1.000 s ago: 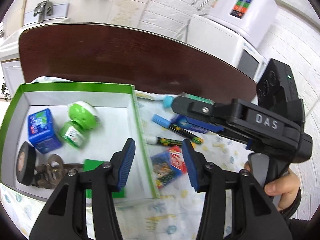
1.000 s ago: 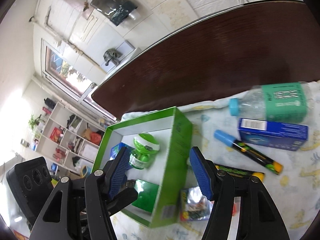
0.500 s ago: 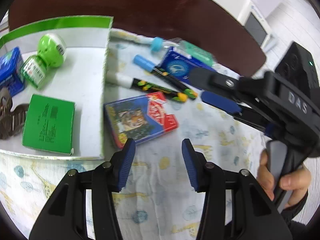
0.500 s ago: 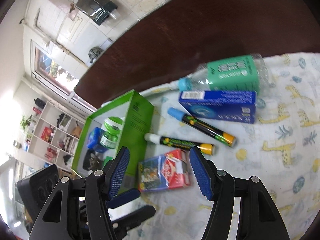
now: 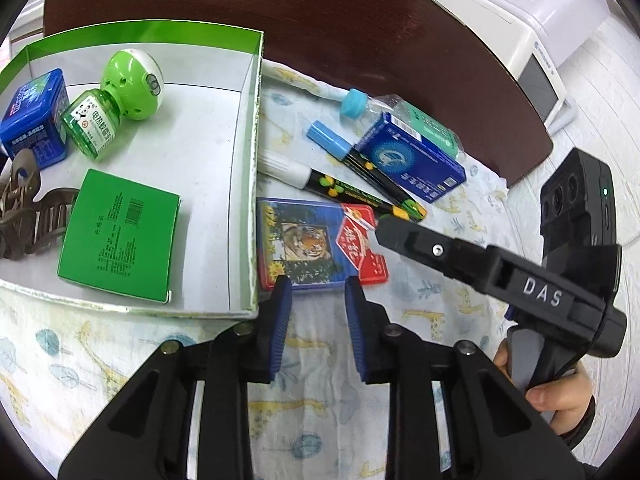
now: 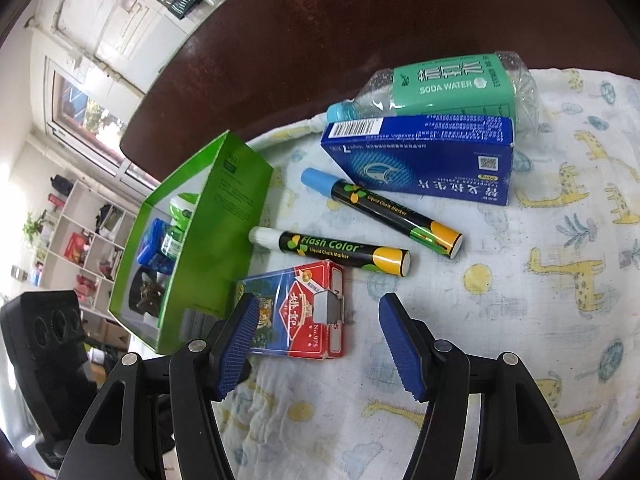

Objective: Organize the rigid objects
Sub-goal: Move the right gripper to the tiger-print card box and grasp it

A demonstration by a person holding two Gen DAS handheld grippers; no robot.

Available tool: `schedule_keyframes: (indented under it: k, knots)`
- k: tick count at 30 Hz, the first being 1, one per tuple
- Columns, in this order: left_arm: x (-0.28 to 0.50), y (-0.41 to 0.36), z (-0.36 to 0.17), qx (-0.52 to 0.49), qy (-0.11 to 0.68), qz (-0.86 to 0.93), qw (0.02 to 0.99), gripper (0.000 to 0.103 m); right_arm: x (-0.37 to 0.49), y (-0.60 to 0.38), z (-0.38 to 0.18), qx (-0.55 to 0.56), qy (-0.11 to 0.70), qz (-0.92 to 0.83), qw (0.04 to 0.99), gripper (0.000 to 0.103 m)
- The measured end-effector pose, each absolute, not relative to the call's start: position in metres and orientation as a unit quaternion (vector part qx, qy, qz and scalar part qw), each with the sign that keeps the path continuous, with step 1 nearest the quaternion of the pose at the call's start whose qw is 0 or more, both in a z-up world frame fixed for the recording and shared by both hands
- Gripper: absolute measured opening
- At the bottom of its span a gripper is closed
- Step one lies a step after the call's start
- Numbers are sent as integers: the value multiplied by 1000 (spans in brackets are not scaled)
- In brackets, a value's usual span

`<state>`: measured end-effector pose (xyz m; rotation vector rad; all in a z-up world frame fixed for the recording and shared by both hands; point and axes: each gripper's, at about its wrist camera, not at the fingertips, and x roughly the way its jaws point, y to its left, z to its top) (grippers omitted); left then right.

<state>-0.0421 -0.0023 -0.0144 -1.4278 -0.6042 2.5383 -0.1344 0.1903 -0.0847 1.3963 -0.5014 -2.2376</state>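
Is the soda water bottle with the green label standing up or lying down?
Lying down. The clear plastic soda water bottle rests on its side on the giraffe-print cloth, blue cap pointing left.

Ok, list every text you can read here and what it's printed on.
"SODA WATER": green label of the water bottle.
"Flash Color", "Liquid Chalk Marker": white-capped marker.
"Liquid Chalk Marker": blue-capped marker.
"No.975": card pack.
"DAS": right gripper body.
Blue box print: too small.

Chalk markers: two (image 6: 380,210) (image 6: 332,250). Card pack (image 6: 304,312): one. Blue carton (image 6: 424,160): one. Soda water bottle (image 6: 448,84): one. In the green box (image 5: 248,160): blue tin (image 5: 34,116), repellent bottle (image 5: 116,100), green packet (image 5: 116,236), hair claw (image 5: 24,208), one each.
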Motion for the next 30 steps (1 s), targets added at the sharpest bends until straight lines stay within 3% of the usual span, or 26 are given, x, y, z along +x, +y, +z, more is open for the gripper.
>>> schedule_keyframes:
  k: [12, 14, 21, 24, 26, 30]
  knots:
    - [-54, -3, -18, -490, -191, 849, 50, 29, -132, 193, -100, 514, -172, -812, 218, 65]
    - [-57, -3, -17, -491, -192, 848, 59, 36, -133, 193, -100, 513, -171, -812, 218, 65]
    - [-61, 2, -27, -492, -187, 848, 60, 44, -131, 194, -97, 504, -147, -824, 214, 65]
    - [-64, 8, -27, -485, -180, 852, 79, 42, -131, 198, -96, 504, -151, -822, 217, 59]
    - [-64, 11, -27, -482, -170, 855, 83, 42, -132, 201, -98, 510, -165, -811, 233, 47]
    - [-62, 18, -26, -484, -156, 855, 106, 39, -130, 204, -96, 517, -165, -807, 233, 44]
